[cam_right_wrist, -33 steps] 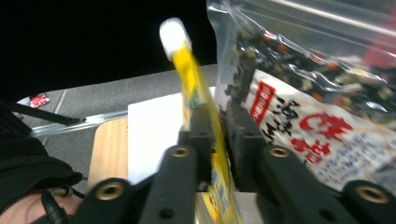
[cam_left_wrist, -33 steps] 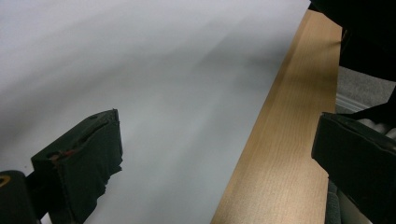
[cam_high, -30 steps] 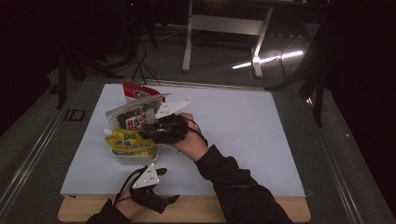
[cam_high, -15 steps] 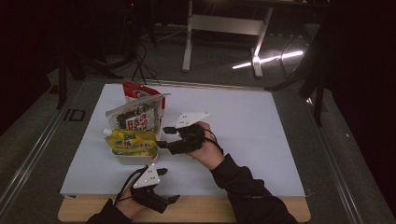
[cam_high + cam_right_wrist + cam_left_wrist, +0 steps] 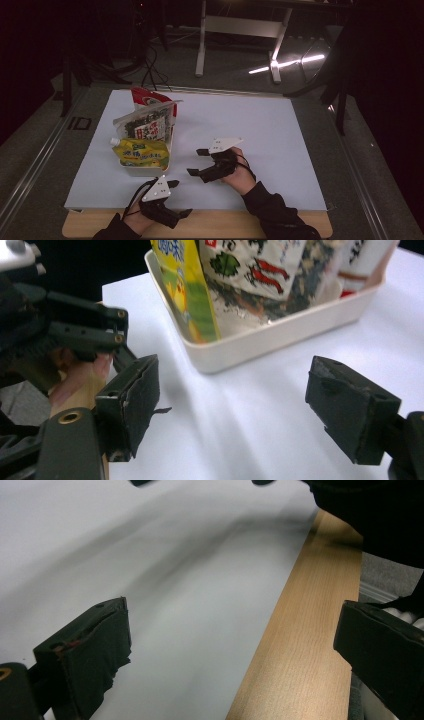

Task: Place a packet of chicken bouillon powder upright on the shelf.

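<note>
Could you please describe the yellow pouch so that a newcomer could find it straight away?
On the white mat, find the cream tray at its left. The yellow pouch is the front packet there, green-lettered with a white cap, unlike the speckled and red packets behind.

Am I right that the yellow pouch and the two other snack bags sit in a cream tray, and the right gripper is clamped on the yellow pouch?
Not quite. The yellow pouch and the other bags do sit in the cream tray, but the right gripper holds nothing. The right gripper view shows its jaws, which have just been opening, wide apart over bare white sheet, short of the tray.
</note>
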A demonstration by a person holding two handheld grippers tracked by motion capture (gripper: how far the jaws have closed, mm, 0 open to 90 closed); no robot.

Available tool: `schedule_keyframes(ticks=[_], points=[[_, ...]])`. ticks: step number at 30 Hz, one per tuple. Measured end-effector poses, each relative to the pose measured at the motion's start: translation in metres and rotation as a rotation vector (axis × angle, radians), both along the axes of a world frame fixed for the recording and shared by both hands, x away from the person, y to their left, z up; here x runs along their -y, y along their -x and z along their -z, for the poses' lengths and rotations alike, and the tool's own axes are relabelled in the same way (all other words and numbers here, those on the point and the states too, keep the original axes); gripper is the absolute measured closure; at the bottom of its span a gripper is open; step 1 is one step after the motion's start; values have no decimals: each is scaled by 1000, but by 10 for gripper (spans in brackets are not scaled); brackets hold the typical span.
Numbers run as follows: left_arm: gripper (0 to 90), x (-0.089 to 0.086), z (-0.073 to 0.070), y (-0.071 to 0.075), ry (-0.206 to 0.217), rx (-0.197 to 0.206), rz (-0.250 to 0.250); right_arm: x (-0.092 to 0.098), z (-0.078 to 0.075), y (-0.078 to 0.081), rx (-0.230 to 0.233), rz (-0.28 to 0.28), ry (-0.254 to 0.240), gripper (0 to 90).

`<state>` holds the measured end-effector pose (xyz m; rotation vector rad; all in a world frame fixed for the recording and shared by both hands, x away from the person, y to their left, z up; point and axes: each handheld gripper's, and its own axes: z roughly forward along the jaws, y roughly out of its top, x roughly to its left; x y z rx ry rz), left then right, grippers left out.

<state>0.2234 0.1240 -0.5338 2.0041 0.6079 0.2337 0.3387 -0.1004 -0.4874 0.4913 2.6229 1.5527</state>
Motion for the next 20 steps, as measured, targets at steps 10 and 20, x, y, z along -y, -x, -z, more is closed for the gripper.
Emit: schedule_keyframes(ticks=[10, 20], points=[[28, 0, 0, 0, -5, 2, 2, 23, 24, -5, -20, 26, 12, 156], [28, 0, 0, 0, -6, 1, 4, 29, 29, -9, -17, 40, 10, 157]])
